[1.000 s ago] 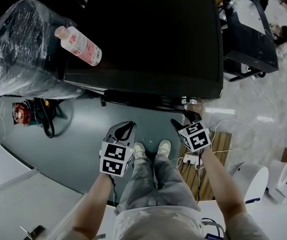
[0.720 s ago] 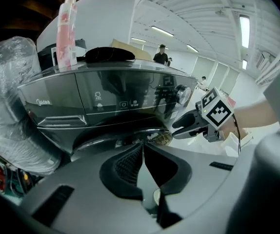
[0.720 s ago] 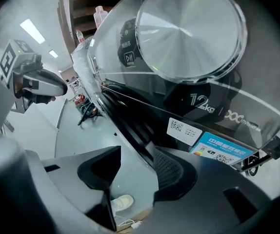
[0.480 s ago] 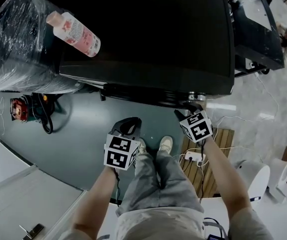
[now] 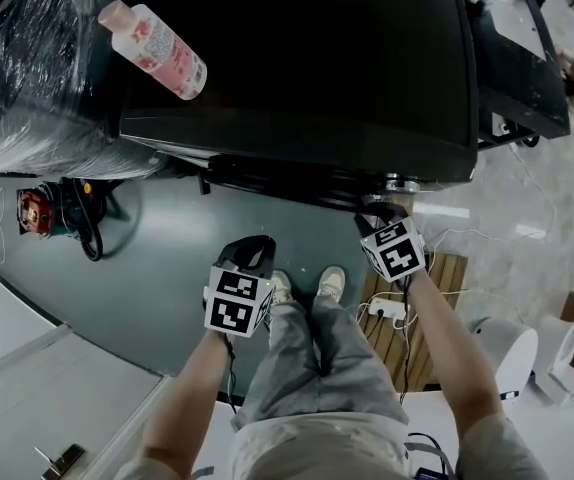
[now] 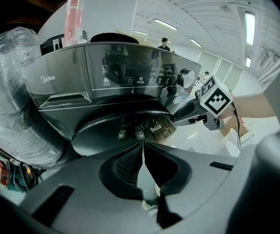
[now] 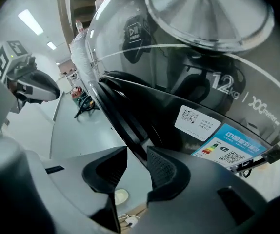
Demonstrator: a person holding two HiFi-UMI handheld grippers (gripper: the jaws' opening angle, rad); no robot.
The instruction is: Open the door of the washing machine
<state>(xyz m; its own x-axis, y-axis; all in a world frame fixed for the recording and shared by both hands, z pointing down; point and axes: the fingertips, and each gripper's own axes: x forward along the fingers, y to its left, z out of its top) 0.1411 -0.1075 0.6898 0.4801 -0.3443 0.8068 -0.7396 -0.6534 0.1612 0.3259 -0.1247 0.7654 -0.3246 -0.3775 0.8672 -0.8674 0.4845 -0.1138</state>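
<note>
The door (image 7: 130, 123) is set in the front face of the washing machine (image 5: 307, 68), under the control panel and facing the person. It is a glass bulge inside a dark rim. The right gripper (image 7: 137, 152) straddles that rim at the door's right side, jaws closing with a gap showing beside the left pad – probably because that edge is the one to pull. The left gripper (image 6: 142, 147) hangs to the left, short of the door, jaws pressed together on nothing – likely kept out of the door's swing. A pink bottle (image 5: 157, 38) lies on the machine's top
</note>
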